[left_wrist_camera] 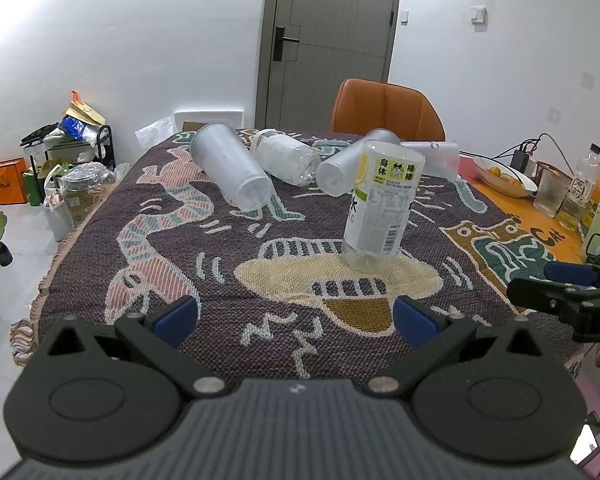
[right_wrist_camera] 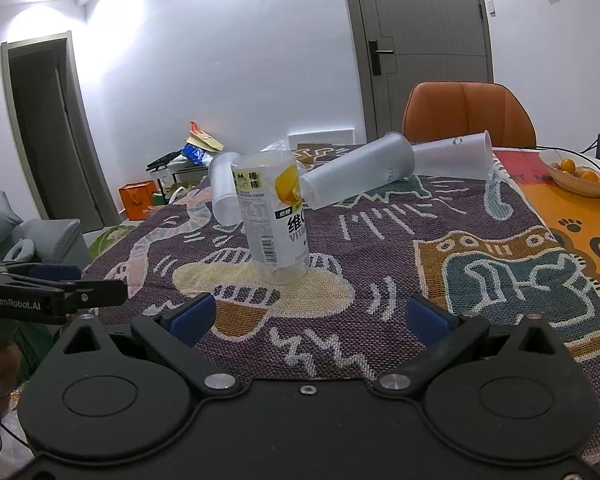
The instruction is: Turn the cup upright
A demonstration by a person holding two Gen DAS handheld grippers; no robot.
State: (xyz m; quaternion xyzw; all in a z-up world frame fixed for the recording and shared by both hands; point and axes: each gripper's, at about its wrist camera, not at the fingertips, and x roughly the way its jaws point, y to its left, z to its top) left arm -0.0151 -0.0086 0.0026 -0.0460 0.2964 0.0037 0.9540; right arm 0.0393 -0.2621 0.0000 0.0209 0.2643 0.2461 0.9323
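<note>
Left gripper (left_wrist_camera: 296, 316) and right gripper (right_wrist_camera: 308, 320) both gaping wide and empty above the patterned tablecloth (left_wrist_camera: 140, 248), labelled cup (left_wrist_camera: 380, 208) standing mid-table, frosted cups (left_wrist_camera: 230, 168) lying toward the far edge, orange chair (left_wrist_camera: 384, 108) partly hidden, grey door (left_wrist_camera: 332, 40) behind

White walls, grey door (left_wrist_camera: 332, 36) (closed), orange chair (left_wrist_camera: 386, 108), tiled floor (left_wrist_camera: 16, 236)

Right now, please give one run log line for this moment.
left gripper: open, empty | right gripper: open, empty | labelled cup: standing, open end up | frosted cups: lying on blanket
</note>
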